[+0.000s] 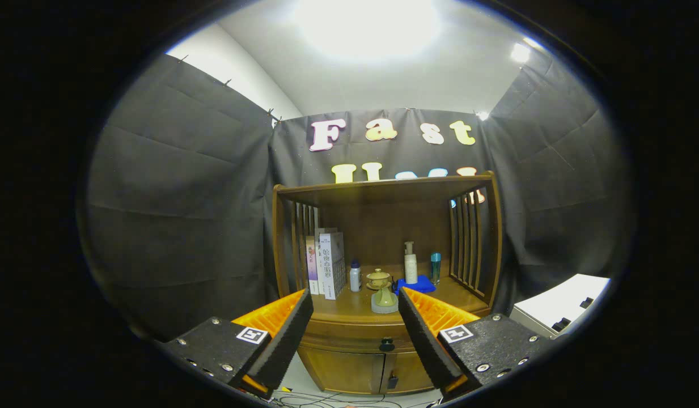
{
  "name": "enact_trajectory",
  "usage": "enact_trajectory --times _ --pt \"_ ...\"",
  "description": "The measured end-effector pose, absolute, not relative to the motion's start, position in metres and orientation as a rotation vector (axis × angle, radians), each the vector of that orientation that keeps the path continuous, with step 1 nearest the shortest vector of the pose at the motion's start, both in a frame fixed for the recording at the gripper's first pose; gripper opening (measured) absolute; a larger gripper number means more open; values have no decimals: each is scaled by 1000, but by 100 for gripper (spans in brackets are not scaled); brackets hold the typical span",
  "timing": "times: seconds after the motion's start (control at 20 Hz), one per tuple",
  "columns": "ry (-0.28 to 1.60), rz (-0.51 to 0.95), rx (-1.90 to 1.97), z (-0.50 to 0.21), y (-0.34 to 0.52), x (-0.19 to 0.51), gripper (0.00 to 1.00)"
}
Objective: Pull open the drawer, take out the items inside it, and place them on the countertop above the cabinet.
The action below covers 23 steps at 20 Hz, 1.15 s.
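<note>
A brown wooden cabinet (383,226) stands ahead against the booth wall. Its drawer (355,334) is closed, with a dark round knob (387,343) in the middle, above two lower doors (349,368). The countertop (355,306) above the drawer carries books, bottles and small ceramic pieces. My gripper (355,323) is open, its fingers spread wide with nothing between them. The knob lies beyond the fingers, in the gap between them, still some way off.
On the countertop stand several books (326,263), a small white bottle (355,276), a lidded cup (378,279), a greenish funnel piece (384,300), a pump bottle (410,263), a blue cloth (417,283) and a teal bottle (435,267). A white unit (559,309) sits to the right. Cables lie on the floor.
</note>
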<state>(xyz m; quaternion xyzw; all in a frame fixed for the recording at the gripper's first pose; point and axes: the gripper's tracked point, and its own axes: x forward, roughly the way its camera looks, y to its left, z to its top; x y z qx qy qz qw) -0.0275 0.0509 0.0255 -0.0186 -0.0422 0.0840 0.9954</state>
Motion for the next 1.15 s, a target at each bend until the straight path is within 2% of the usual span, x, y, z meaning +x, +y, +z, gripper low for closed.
enact_trajectory --times 1.15 --pt "-71 191 -89 26 61 -47 94"
